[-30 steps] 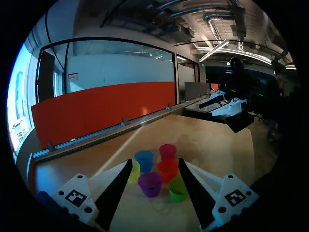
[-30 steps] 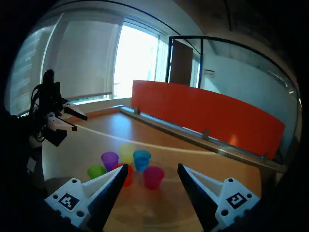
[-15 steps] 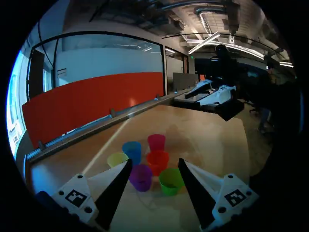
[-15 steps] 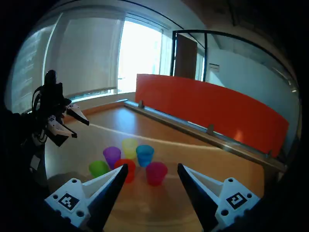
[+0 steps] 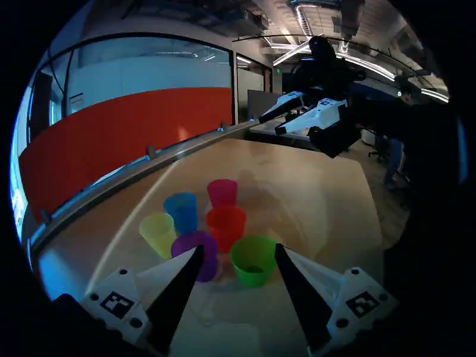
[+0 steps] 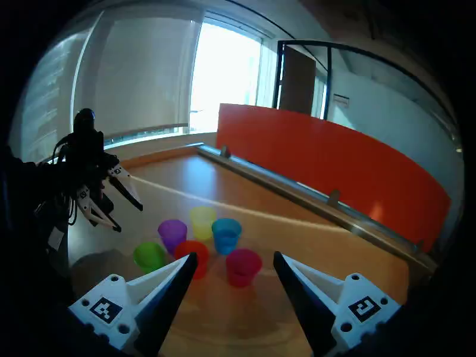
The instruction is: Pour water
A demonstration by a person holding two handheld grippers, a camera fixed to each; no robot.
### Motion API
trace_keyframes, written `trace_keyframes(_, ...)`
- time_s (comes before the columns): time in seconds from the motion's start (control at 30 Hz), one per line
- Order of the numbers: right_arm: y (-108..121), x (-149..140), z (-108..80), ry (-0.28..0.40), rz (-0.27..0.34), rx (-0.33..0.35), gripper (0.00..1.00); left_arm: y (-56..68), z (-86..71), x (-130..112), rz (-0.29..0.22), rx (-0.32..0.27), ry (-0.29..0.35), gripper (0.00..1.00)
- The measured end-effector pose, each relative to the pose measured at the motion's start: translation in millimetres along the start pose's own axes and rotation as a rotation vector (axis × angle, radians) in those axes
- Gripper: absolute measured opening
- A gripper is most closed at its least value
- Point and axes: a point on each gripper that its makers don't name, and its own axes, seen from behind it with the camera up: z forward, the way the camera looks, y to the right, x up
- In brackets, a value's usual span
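Several small plastic cups stand clustered on a wooden table [image 5: 309, 196]: pink [image 5: 222, 191], blue [image 5: 181, 211], yellow [image 5: 157, 233], red [image 5: 226, 226], purple [image 5: 195, 250] and green [image 5: 253, 268]. My left gripper [image 5: 238, 253] is open, hovering just above and in front of the purple and green cups. In the right gripper view it [image 6: 130, 219] tilts down beside the green cup [image 6: 149, 256]. My right gripper [image 6: 234, 257] is open above the table, short of the pink cup [image 6: 244, 266] and red cup [image 6: 191, 256]. It holds nothing. From the left gripper view it [image 5: 269, 126] hangs high beyond the cups.
A long orange partition [image 6: 333, 160] with a metal rail runs along the table's far edge. Bright windows [image 6: 223, 77] lie behind it. A person's dark sleeve [image 6: 30, 196] holds the left gripper. Bare tabletop [image 6: 333, 262] stretches right of the cups.
My left gripper has tipped downward and come closer to the cups, now over the green and purple ones. The right gripper has shifted slightly; both stay open.
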Motion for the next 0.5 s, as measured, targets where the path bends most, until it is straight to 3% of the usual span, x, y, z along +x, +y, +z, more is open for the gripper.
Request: trace_keyframes(0.5, 9, -6, 30.8, -0.028, 0.007, 0.023, 0.99, 10.8, 29.3, -40, -0.017, -0.077, -0.078, 0.88)
